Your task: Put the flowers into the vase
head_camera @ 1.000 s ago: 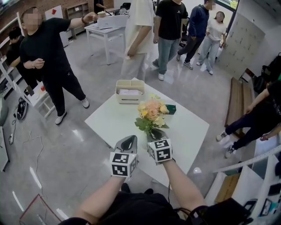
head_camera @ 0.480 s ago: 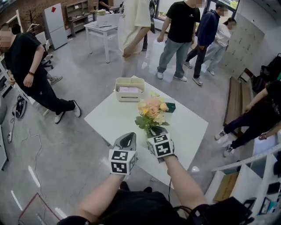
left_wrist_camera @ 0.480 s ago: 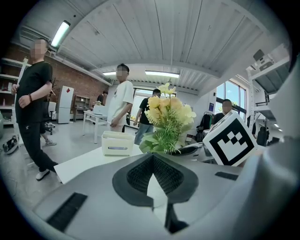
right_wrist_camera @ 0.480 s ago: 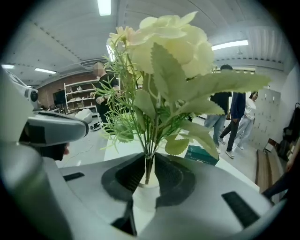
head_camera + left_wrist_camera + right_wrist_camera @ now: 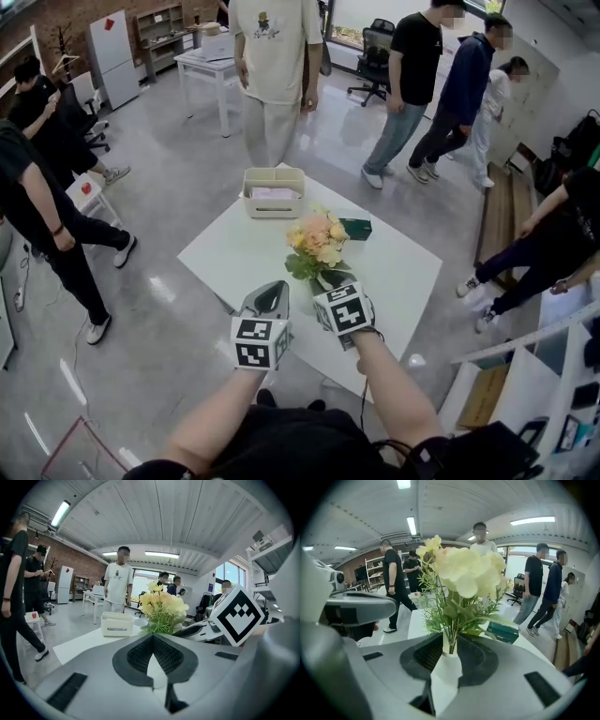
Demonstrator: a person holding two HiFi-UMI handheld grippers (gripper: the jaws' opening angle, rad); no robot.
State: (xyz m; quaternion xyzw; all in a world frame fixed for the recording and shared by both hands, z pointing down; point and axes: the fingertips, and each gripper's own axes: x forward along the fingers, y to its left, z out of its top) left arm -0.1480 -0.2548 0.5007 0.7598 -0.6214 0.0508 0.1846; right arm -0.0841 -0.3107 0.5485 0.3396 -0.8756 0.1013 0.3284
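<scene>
A bouquet of pale yellow and peach flowers with green leaves stands upright near the middle of the white table. In the right gripper view its stems go down into the narrow mouth of a white vase. My right gripper has its jaws on either side of the stems, and they are opening, with a gap at each pad. In the head view that gripper hides most of the vase. To the bouquet's left, my left gripper hovers with its tips together and nothing between them, the flowers ahead of it.
A cream storage box sits at the table's far edge and a dark green box lies right of the bouquet. Several people stand and walk on the grey floor beyond the table. A bench and shelves line the right side.
My right gripper has tilted a little beside the bouquet, and the flowers have shifted slightly left. The left gripper has stayed put. People behind the table have walked on.
</scene>
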